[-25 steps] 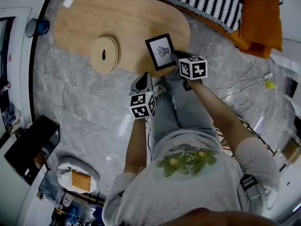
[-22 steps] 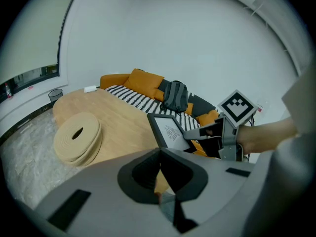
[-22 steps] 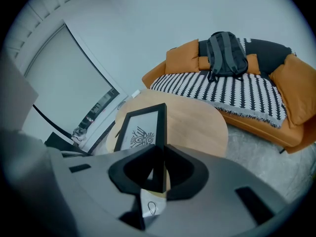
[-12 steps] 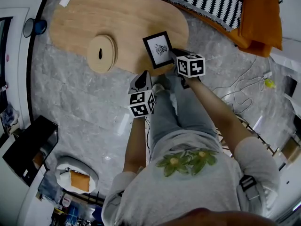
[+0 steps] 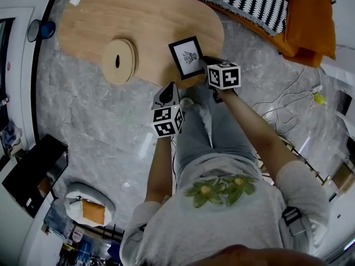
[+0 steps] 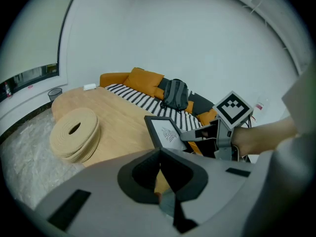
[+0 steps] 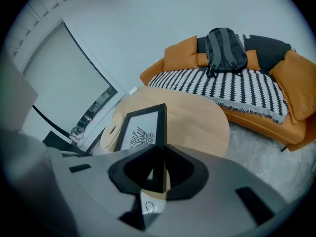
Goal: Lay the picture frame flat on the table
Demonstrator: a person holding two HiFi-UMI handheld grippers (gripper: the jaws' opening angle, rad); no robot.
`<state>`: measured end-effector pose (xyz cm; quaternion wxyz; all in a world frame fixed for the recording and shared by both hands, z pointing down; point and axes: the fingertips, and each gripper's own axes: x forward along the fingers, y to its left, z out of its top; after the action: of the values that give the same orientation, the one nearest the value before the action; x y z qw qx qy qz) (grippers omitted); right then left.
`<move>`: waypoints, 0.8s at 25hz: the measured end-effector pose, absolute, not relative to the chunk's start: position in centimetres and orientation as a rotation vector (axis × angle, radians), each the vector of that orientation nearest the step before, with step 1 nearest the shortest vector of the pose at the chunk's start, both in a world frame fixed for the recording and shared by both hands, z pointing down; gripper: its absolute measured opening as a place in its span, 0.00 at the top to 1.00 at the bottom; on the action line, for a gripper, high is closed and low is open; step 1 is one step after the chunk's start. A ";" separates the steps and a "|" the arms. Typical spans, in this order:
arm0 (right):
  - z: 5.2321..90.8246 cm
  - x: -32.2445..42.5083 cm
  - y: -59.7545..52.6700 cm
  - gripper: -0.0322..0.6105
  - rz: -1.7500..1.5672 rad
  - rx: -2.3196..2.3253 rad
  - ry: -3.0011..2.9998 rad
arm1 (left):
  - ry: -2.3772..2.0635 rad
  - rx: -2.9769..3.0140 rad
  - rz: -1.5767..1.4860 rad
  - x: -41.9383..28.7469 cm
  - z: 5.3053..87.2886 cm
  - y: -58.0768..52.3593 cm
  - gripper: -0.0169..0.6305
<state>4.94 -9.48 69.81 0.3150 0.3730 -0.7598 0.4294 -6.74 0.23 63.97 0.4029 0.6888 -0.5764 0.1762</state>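
The grey stone floor takes up most of the room. At the far side stands an orange sofa with a black-and-white striped blanket over the seat, and a dark backpack leans against its back cushions. In front of the sofa is the oval wooden desk. On the desk lies a round flat ring of pale coiled material with a hole in the middle, well apart from the picture frame.

The black picture frame, which holds a small dark drawing on white, is at the near edge of the desk. It is not flat; it stands tilted with its face toward the person. I cannot tell if its lower edge touches the desk.

The right gripper holds the frame by one side edge, with its fingers clamped on the black border. The left gripper is near the desk edge, beside the frame but not touching it. Its fingers are pressed together with nothing between them.
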 end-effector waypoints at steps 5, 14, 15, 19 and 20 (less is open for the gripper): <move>71.0 4.7 -9.5 0.84 1.117 0.967 -2.001 | -1.454 1.748 0.436 -6.2 64.5 0.0 0.95; 72.9 3.8 -9.1 0.84 1.086 0.917 -1.999 | -1.462 1.729 0.436 -6.3 66.1 0.4 0.95; 73.1 3.8 -9.1 0.84 1.080 0.909 -1.997 | -1.463 1.728 0.435 -6.3 66.1 0.4 0.95; 74.2 3.7 -8.9 0.84 1.060 0.886 -1.985 | -1.465 1.723 0.432 -6.5 66.5 0.6 0.95; 74.5 3.6 -8.9 0.84 1.056 0.882 -1.982 | -1.466 1.722 0.432 -6.6 66.6 0.6 0.95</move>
<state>3.62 -8.87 74.47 0.3563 0.3414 -0.7676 0.4089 -6.61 0.64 66.59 0.4073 0.6832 -0.5814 0.1714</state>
